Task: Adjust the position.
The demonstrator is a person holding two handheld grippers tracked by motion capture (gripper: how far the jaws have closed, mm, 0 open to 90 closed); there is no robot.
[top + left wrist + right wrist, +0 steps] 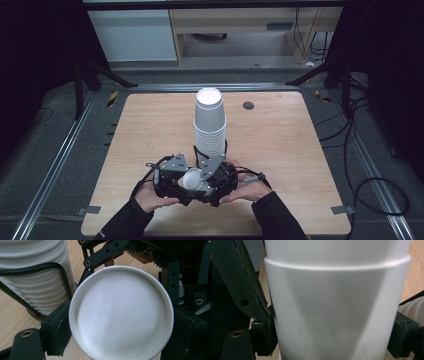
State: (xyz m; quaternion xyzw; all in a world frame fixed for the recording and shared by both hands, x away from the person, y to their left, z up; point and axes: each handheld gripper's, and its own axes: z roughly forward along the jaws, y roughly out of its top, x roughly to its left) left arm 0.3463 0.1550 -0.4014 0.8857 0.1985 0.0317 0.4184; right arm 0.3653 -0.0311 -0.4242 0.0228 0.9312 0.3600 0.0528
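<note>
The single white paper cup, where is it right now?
In the high view the single white paper cup lies on its side between the left gripper and right gripper, near the table's front edge, just before the tall stack of white paper cups.

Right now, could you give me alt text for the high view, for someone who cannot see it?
Two hands hold a white paper cup between the left hand-held gripper and right hand-held gripper at a wooden table's near edge. A tall stack of upturned cups stands just behind.
</note>
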